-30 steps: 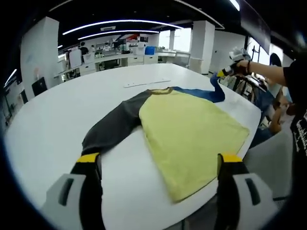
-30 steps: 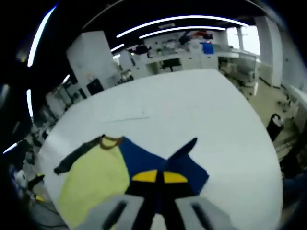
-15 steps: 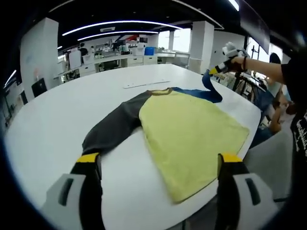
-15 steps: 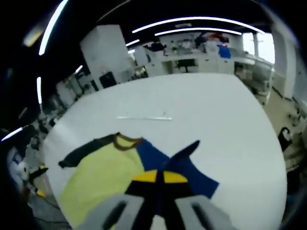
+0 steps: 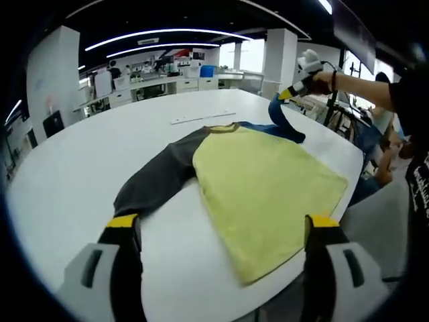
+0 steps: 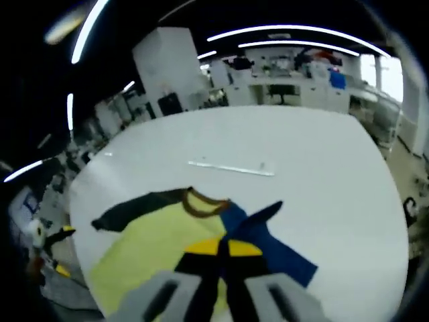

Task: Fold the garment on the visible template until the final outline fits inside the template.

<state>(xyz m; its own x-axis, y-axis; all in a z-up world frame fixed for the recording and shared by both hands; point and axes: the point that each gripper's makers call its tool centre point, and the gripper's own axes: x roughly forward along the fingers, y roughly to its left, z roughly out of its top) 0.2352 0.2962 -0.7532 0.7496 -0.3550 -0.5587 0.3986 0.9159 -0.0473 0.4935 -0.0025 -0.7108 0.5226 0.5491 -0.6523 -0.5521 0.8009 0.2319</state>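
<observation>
Garment [image 5: 261, 178] on white table [image 5: 74, 174]

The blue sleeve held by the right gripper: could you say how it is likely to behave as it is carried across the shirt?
Probably floppy: the blue sleeve sags between the right gripper and the yellow shirt body. Likely light, since a fingertip pinch lifts it.

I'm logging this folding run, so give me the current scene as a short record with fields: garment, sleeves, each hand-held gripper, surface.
garment: yellow-bodied long-sleeved shirt lying flat, brown collar
sleeves: dark grey sleeve spread on the table; blue sleeve lifted at its end
left hand-held gripper: open, holding nothing, near the shirt's hem
right hand-held gripper: shut on the blue sleeve, raised above the table
surface: round white table
other: thin pale strip beyond the collar
</observation>
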